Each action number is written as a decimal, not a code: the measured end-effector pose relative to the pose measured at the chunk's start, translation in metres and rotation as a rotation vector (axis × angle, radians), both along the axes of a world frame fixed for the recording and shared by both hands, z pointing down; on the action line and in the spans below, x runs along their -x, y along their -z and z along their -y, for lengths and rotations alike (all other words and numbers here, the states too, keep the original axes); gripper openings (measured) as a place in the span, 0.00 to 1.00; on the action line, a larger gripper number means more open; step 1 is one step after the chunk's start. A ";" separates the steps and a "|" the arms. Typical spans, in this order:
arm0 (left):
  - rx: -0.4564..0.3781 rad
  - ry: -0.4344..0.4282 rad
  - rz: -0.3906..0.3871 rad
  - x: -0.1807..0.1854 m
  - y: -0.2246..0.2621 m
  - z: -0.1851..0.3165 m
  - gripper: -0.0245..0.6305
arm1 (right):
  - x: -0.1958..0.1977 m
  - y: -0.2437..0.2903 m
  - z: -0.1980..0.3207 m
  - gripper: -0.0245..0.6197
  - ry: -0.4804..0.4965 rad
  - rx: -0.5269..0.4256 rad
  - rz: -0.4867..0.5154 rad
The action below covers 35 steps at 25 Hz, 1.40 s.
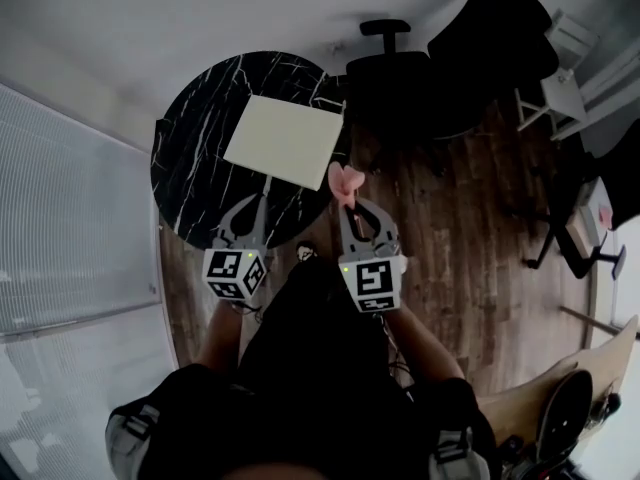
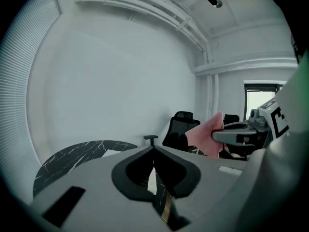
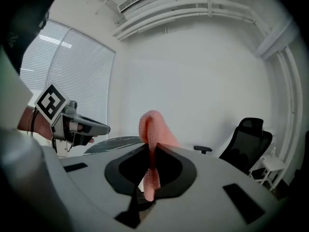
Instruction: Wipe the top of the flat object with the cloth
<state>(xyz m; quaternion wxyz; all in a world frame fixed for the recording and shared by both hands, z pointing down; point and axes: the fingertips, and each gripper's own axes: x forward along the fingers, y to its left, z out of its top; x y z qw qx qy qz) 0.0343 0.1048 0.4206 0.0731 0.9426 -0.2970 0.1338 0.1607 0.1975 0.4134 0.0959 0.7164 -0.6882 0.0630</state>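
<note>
A pale flat square object (image 1: 285, 140) lies on the round black marble table (image 1: 195, 168), toward its right side. My right gripper (image 1: 348, 206) is shut on a pink cloth (image 1: 345, 179), held in the air just off the table's right edge. In the right gripper view the cloth (image 3: 150, 124) stands up from between the jaws and also hangs below them. My left gripper (image 1: 264, 190) hovers over the table's near edge, just short of the flat object, shut with nothing in it. In the left gripper view the cloth (image 2: 206, 135) shows to the right.
Two black office chairs (image 1: 400, 78) (image 1: 490, 38) stand behind the table on the wooden floor (image 1: 470, 238). White furniture (image 1: 560, 93) is at the far right. Window blinds (image 1: 70, 218) run along the left. A wooden board (image 1: 540, 398) sits at the bottom right.
</note>
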 end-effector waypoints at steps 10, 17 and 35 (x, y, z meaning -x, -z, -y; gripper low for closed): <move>0.047 -0.067 0.040 -0.027 -0.031 0.102 0.04 | -0.025 -0.016 0.096 0.06 0.034 0.128 -0.097; 0.053 -0.131 0.031 -0.039 -0.027 0.168 0.04 | -0.040 -0.007 0.168 0.06 0.022 0.182 -0.203; 0.331 0.003 0.138 -0.073 -0.138 0.217 0.04 | -0.109 -0.131 0.255 0.06 0.200 0.456 -0.187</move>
